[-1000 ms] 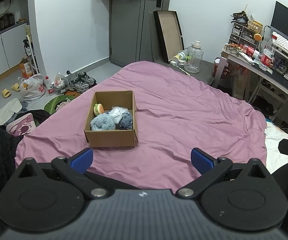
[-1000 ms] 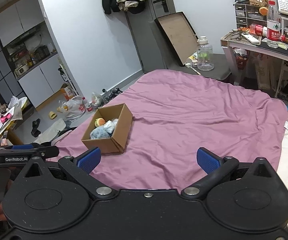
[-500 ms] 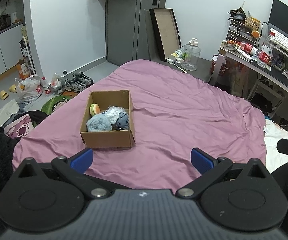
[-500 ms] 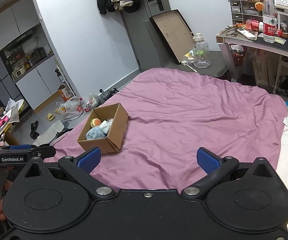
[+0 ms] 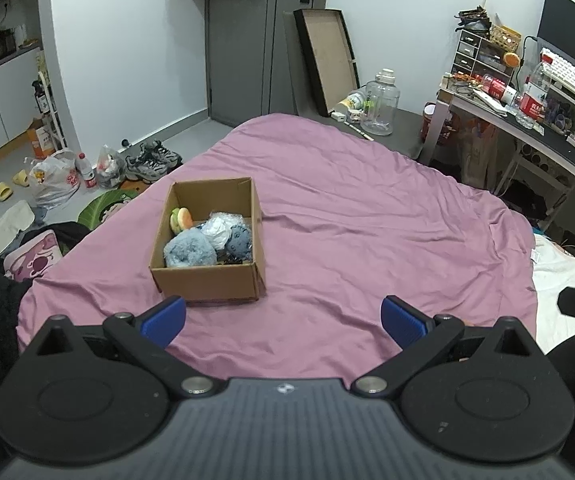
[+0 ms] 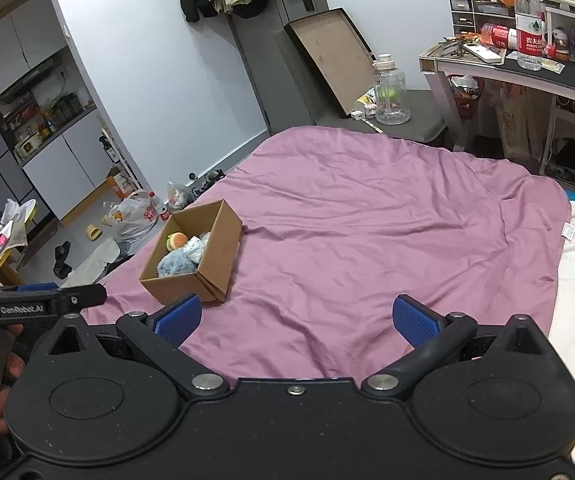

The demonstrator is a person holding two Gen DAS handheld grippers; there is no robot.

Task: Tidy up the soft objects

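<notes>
Cardboard box with soft toys sits on the purple bed. Left gripper and right gripper fingers wide apart, empty. Cluttered table right, shoes on the floor.

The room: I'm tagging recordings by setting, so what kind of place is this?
Probably a small lived-in bedroom or studio flat: a bed under a purple sheet, a cluttered dark desk, and grey sneakers by the door.

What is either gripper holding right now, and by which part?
Nothing. The left gripper and right gripper are both open and empty over the purple bedsheet; the soft toys sit in the cardboard box.
</notes>
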